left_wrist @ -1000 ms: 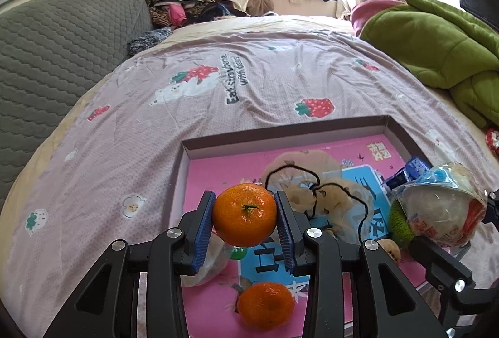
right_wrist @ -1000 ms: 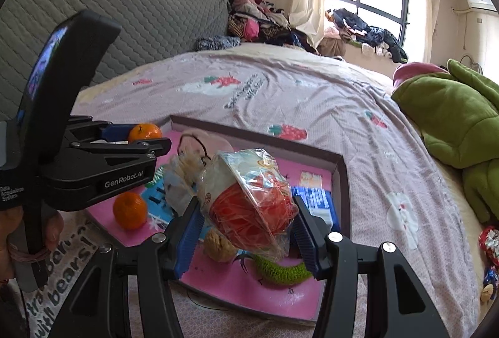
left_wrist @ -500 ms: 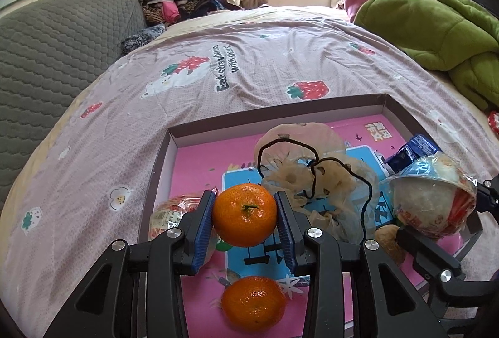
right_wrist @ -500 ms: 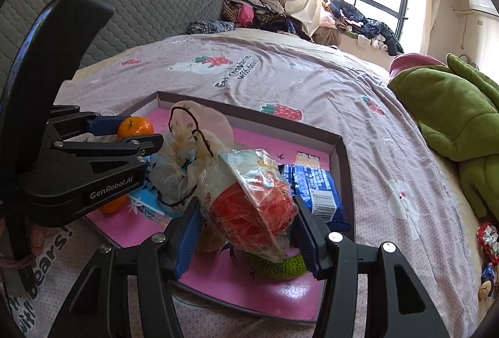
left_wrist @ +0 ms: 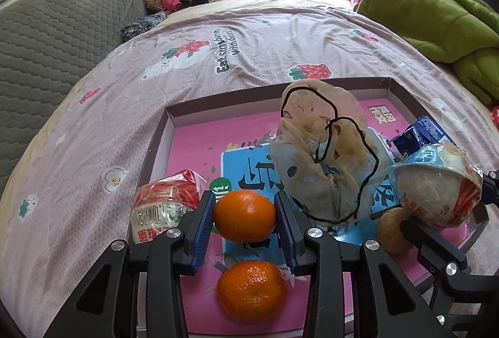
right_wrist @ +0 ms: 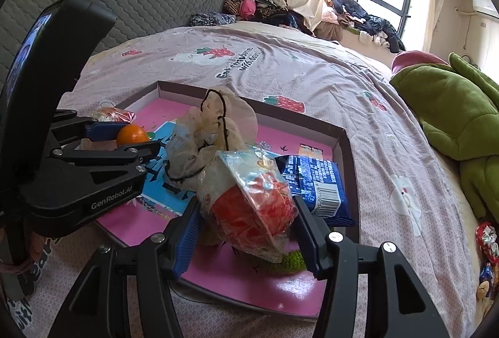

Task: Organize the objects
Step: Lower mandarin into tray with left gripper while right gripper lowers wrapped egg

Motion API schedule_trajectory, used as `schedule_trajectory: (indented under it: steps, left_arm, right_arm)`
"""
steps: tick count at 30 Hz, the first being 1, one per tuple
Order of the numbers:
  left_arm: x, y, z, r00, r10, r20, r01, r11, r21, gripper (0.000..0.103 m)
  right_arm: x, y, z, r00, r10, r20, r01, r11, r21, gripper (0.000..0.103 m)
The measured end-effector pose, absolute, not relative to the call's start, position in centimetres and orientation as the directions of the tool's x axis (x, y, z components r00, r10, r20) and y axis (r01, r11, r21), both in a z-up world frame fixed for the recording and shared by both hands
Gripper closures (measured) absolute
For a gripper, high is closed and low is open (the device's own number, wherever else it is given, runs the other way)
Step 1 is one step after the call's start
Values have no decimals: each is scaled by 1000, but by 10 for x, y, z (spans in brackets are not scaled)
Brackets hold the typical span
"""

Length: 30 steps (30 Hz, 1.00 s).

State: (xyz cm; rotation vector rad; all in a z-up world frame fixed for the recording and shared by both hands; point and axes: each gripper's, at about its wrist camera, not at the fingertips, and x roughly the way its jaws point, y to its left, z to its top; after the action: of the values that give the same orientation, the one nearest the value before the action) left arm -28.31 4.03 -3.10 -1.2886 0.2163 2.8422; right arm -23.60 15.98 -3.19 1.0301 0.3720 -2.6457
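Taking the tray (left_wrist: 162, 132) on the bedspread (left_wrist: 218, 35) as the landmark, its left end holds a wrapped red snack cup (left_wrist: 165, 200), lying on its side against the left wall, presumably parked there as part of the sorting. Just right of it, over the tray's near-left floor, the left gripper (left_wrist: 244, 214) pinches a tangerine (left_wrist: 244, 214) between its blue pads, jaws closed on the fruit's sides; it hangs above the pink floor, not resting on it, which suggests it is being brought in to join a second tangerine (left_wrist: 252, 289) that lies just nearer the front edge, so like goes with like. At the tray's middle a crumpled gauze pouch (left_wrist: 324, 163) with a black drawstring stands heaped over the blue print, slumped as soft cloth will. Right of the pouch, near the front-right corner, the right gripper (right_wrist: 246, 219) clamps a film-wrapped bowl (right_wrist: 252, 207), jaws set wide to span it and pressing its wrapper; the bowl is tilted and held clear of the floor, likely awaiting a free spot. Under it a green knitted thing (right_wrist: 290, 263) and a small tan lump (left_wrist: 391, 229) lie on the floor; what they are I cannot tell. Against the tray's right wall a blue packet (right_wrist: 315, 182) lies flat, out of the way.
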Motion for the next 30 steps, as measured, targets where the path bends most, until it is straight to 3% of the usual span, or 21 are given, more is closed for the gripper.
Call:
schedule_trajectory:
  steps: [15,19,30]
  left_arm:
    - [-270,35,-25,-657,-34,-753,-68,-992,104,57]
    - [-265,34,-22,-659,-15,-752,-77,-993,87,44]
    - [-255,32,-14,-674,-2,-739,-87,-993,82,38]
  right_arm:
    - [-232,161,-27,-696,-167,-698,347,-930,-124,43]
    - [-230,163,-23,-700,-169,-694,342,-932,-118,43]
    - [-224,171,-8,-723,-175,-669,320,-942,-99,43]
